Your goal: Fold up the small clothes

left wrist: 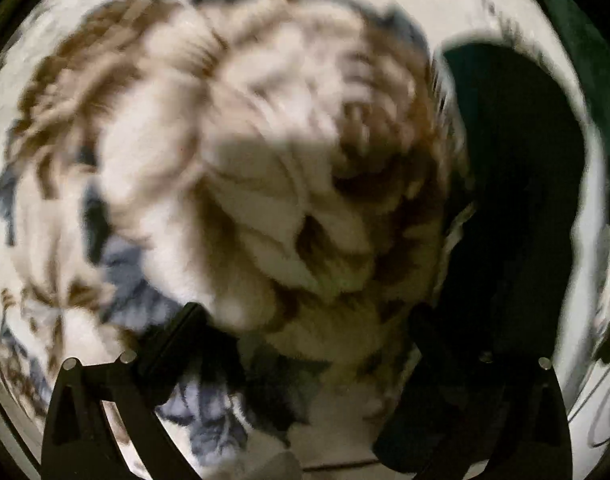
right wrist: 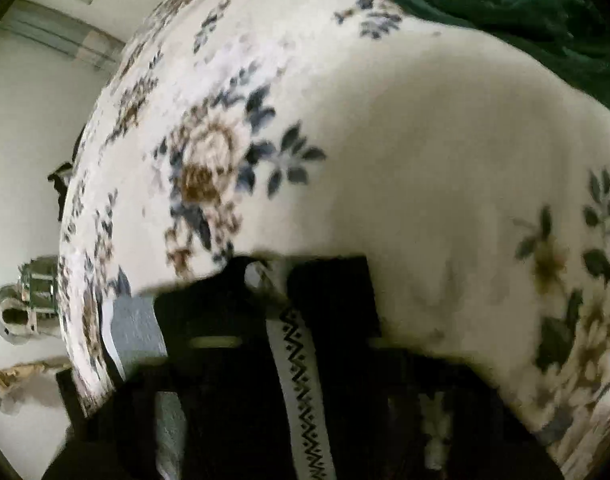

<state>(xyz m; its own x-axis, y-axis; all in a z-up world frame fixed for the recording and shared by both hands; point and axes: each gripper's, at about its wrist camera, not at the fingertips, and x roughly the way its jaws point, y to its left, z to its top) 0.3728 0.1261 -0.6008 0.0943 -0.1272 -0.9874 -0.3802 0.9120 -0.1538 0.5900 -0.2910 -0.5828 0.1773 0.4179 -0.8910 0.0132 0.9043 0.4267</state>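
A small black garment point(left wrist: 513, 200) lies on the floral bedsheet point(left wrist: 185, 140) at the right of the blurred left wrist view. My left gripper point(left wrist: 305, 332) is open, its black fingers point(left wrist: 185, 344) wide apart just above the sheet, the right finger next to the garment's lower edge. In the right wrist view my right gripper point(right wrist: 281, 276) is shut on a black garment point(right wrist: 225, 360) with a white zigzag-patterned band point(right wrist: 297, 368), held close over the sheet point(right wrist: 385, 160).
A dark green cloth point(right wrist: 505, 4) lies at the sheet's far right edge. A white wall point(right wrist: 29, 120) and a metal fixture point(right wrist: 25, 304) stand left of the bed. A grey patch point(right wrist: 137, 328) shows beside the held garment.
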